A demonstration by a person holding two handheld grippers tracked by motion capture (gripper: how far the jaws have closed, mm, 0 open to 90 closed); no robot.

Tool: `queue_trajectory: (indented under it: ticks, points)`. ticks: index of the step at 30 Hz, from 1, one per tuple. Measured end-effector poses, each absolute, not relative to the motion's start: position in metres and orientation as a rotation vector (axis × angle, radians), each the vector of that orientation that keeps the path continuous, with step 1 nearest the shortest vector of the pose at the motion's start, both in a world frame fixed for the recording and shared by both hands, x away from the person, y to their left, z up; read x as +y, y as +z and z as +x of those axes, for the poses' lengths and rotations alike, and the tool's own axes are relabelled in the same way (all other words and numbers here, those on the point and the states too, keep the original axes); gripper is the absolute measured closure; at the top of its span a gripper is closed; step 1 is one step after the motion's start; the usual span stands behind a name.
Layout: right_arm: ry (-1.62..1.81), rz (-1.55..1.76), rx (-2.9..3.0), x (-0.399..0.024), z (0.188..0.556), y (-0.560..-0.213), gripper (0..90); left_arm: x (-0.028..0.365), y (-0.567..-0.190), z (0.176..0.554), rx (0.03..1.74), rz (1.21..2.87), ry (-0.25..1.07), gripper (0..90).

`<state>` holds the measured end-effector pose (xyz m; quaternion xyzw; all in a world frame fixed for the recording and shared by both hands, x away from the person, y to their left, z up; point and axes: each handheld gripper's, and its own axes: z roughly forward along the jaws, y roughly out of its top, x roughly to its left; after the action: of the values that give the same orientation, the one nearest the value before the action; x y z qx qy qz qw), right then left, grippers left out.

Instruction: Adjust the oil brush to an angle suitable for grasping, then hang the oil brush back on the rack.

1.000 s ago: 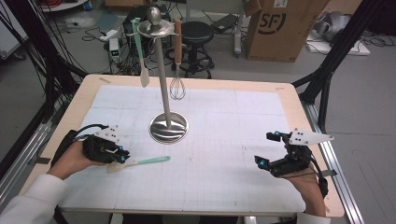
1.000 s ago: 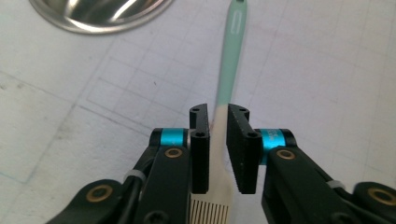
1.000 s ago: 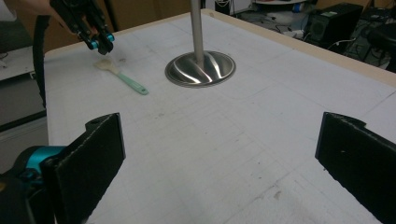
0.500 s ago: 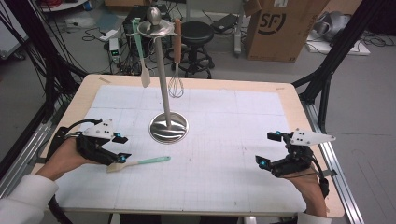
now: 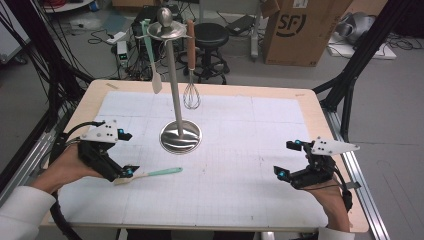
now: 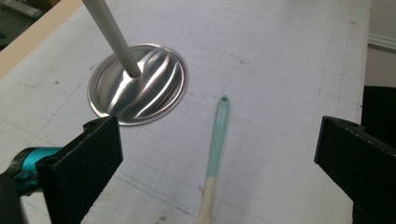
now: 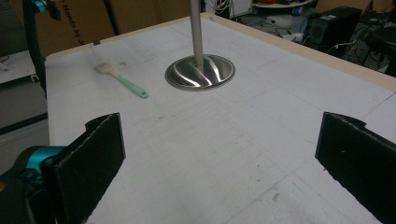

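1. Near the table's (image 5: pixel 310 102) left front, a brush (image 5: pixel 148 175) with a mint handle is being left flat on the grid mat, its pale head toward the left gripper (image 5: pixel 120 171) and its handle tip aimed at the stand's (image 5: pixel 181 136) round base.
2. The left gripper's jaws have just been opening and are now being held wide apart above the brush, nothing pressed between them; seemingly the brush is being let go.
3. The right gripper (image 5: pixel 290 160) is being kept idle at the right front, jaws likewise spread and empty, well clear of the brush.
4. On the stand's top ring, a spatula (image 5: pixel 152 55) and a whisk (image 5: pixel 191 75) are being kept hanging, so the brush is probably being unloaded from that rack.
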<state>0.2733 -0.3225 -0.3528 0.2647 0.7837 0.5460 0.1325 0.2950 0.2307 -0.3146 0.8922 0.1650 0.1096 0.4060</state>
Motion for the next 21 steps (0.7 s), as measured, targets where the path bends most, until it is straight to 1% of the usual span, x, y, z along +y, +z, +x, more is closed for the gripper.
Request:
queue_trajectory:
  ticks: [5, 8, 21]
  points:
    - [1.584, 0.768, 2.274, -0.323, 0.273, -0.353, 0.5, 0.225, -0.310, 0.296, 0.405, 2.272, 0.269, 1.6]
    - [1.585, 0.767, 2.276, -0.322, 0.274, -0.353, 0.5, 0.221, -0.308, 0.297, 0.428, 2.286, 0.264, 1.6]
    - [1.583, 0.768, 2.270, -0.325, 0.270, -0.353, 0.5, 0.201, -0.315, 0.307, 0.393, 2.343, 0.231, 2.1]
